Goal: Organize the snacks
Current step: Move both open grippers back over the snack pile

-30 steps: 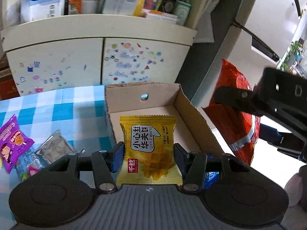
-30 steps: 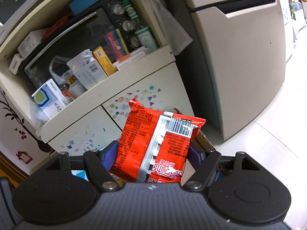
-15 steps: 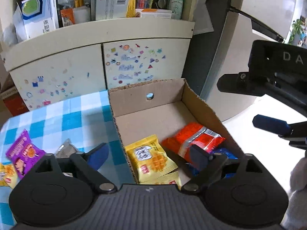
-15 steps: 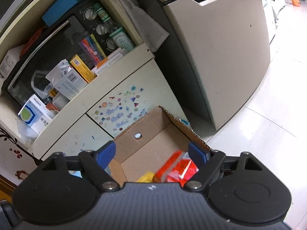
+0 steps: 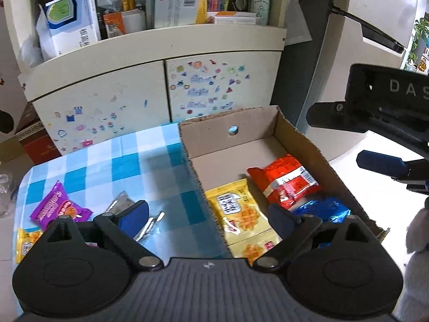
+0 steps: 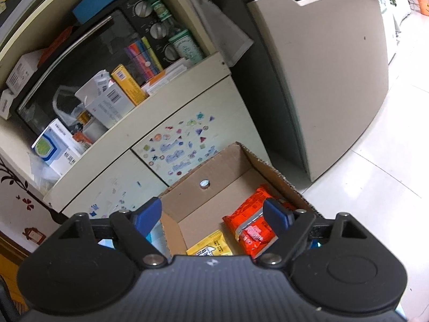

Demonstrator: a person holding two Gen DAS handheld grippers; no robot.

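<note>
An open cardboard box sits at the right end of a blue checked tablecloth. In it lie a yellow waffle packet, a red packet and a shiny blue packet. My left gripper hovers over the box's near left wall, its jaws opening and gripping nothing. My right gripper stands open above the box, with the red packet and the yellow packet lying loose below it. On the cloth to the left lie a purple packet and a silver packet.
A cream cabinet with stickers on its doors stands just behind the table, its shelf crowded with boxes and bottles. A pale fridge rises at the right beside white floor tiles. Another yellow packet lies at the table's left edge.
My left gripper let go of the yellow waffle packet, which now lies in the box. My right gripper dropped the red packet beside it. Both sets of jaws spread apart.
</note>
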